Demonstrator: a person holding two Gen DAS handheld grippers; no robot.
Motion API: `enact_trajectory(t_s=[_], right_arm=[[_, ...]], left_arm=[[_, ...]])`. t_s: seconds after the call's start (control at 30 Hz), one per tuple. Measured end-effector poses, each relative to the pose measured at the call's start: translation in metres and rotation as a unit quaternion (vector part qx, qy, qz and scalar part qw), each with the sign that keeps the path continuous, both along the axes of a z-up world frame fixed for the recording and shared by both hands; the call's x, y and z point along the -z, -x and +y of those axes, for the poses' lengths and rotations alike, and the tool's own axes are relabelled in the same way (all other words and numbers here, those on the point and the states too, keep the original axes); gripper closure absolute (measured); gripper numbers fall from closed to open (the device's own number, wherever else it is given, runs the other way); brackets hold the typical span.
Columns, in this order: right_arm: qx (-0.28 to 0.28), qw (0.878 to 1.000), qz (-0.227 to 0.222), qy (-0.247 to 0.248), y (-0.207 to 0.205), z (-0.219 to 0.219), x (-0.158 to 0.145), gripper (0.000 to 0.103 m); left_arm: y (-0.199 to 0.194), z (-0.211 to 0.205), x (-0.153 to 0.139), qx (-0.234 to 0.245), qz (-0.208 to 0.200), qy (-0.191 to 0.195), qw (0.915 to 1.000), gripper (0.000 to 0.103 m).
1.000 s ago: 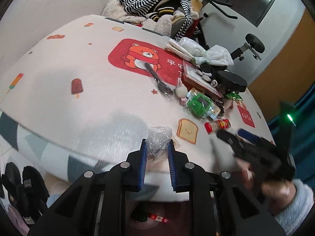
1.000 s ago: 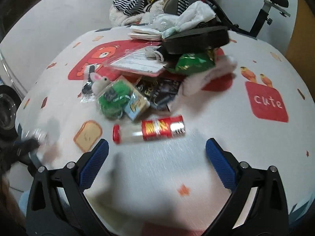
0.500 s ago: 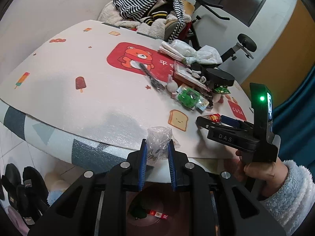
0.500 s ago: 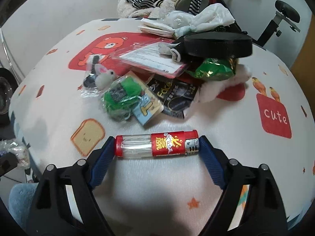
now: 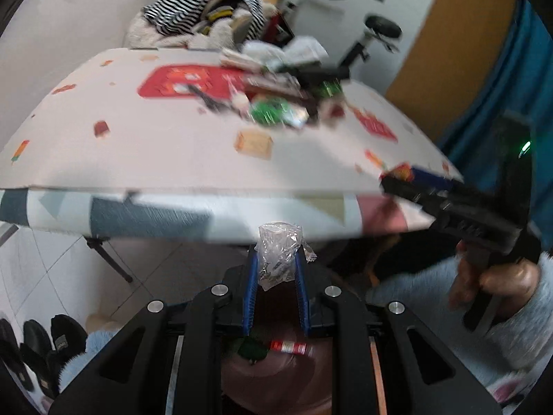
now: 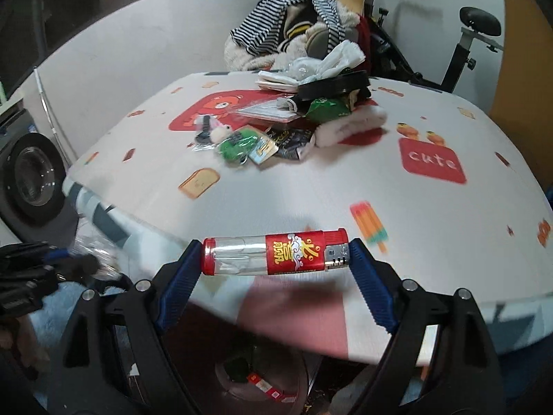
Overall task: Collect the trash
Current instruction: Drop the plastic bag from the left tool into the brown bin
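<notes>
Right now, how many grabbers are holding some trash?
2. The left gripper pinches a crumpled clear plastic wrapper below the table's edge. The right gripper clamps a red lighter by its ends, near the table.

- The word "cute" is showing in white on a red square (image 6: 433,160) printed on the bench cover (image 6: 345,180).
- Gold Chinese characters are running along the red label of the lighter (image 6: 274,255), too stylised to read.

lighter (image 6: 274,255) — red, clear | wrapper (image 5: 278,255) — clear | garment (image 6: 293,10) — black-white stripes
</notes>
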State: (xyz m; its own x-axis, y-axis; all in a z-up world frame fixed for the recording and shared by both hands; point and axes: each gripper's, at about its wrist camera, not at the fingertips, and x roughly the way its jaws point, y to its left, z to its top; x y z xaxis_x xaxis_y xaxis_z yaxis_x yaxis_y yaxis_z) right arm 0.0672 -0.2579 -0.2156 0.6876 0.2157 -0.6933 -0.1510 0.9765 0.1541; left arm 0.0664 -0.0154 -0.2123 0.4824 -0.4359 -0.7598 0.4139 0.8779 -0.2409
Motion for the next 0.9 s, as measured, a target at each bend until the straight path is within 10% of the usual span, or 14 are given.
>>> enact_trajectory(t_s=[0.67, 0.9], right_arm=[[0.022, 1.0, -0.006, -0.01, 0.073, 0.0, 0.042, 0.019], [-0.025, 0.999, 0.007, 0.022, 0.078, 0.025, 0.052, 0.019]], left_arm=[[0.03, -0.015, 0.046, 0.013, 0.044, -0.035, 0.9983, 0.08], [0.035, -0.004, 0.04, -0.014, 0.037, -0.025, 0.9989, 0.051]])
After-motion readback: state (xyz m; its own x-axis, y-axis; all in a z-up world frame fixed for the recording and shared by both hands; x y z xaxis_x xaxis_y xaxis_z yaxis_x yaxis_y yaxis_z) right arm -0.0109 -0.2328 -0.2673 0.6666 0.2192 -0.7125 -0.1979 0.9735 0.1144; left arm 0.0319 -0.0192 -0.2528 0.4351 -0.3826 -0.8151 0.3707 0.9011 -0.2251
